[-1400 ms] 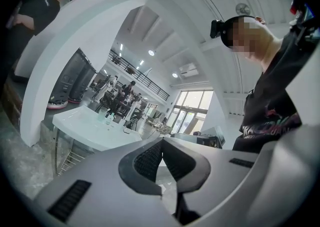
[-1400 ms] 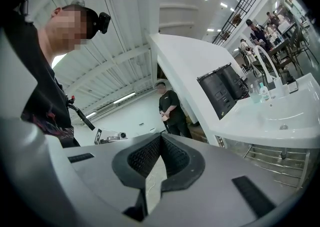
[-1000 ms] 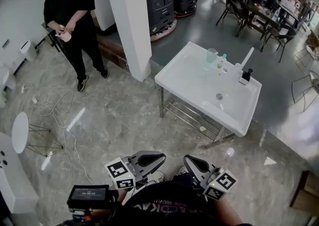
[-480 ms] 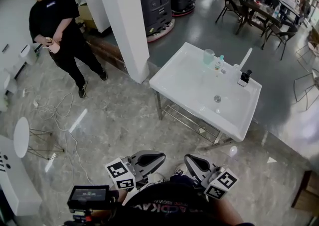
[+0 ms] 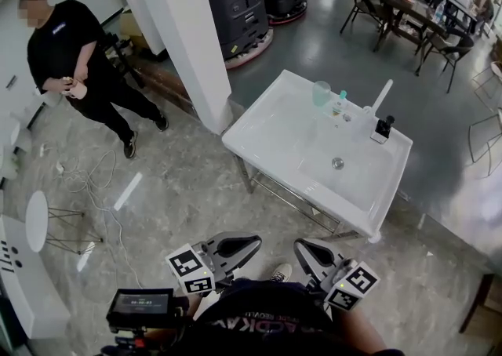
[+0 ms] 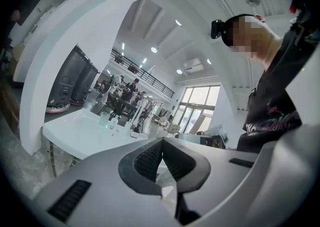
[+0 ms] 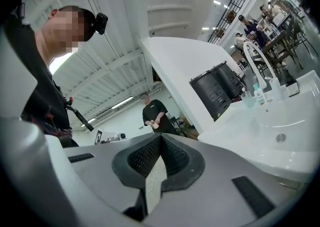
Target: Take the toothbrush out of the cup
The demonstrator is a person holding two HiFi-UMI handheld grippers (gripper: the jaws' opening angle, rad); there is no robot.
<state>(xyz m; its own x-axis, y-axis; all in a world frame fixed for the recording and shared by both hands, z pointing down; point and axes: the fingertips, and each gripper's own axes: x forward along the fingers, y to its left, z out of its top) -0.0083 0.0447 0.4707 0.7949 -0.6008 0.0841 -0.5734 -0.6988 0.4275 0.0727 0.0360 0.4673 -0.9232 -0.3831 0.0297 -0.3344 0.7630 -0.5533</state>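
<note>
A translucent green cup (image 5: 321, 93) stands at the far edge of the white sink table (image 5: 274, 139), next to a small bottle (image 5: 339, 103) and a white faucet (image 5: 382, 98). At this distance I cannot make out a toothbrush in it. Both grippers are held low and close to my body, well short of the sink. My left gripper (image 5: 256, 241) is shut and empty, and so is my right gripper (image 5: 299, 244). In the left gripper view the cup (image 6: 103, 119) is small and far beyond the touching jaws (image 6: 161, 143). The right gripper view shows the cup (image 7: 248, 100) far right of the gripper (image 7: 160, 138).
A person in black (image 5: 70, 72) stands at the left by a white pillar (image 5: 184, 33). Black machines (image 5: 235, 1) stand behind it. A cable (image 5: 86, 182) lies on the floor near a round white stool (image 5: 33, 221). A black item (image 5: 382, 128) sits by the faucet.
The sink table has come nearer and lower in the head view, and the person has slid to the left. Both grippers stay shut in the same place in the view.
</note>
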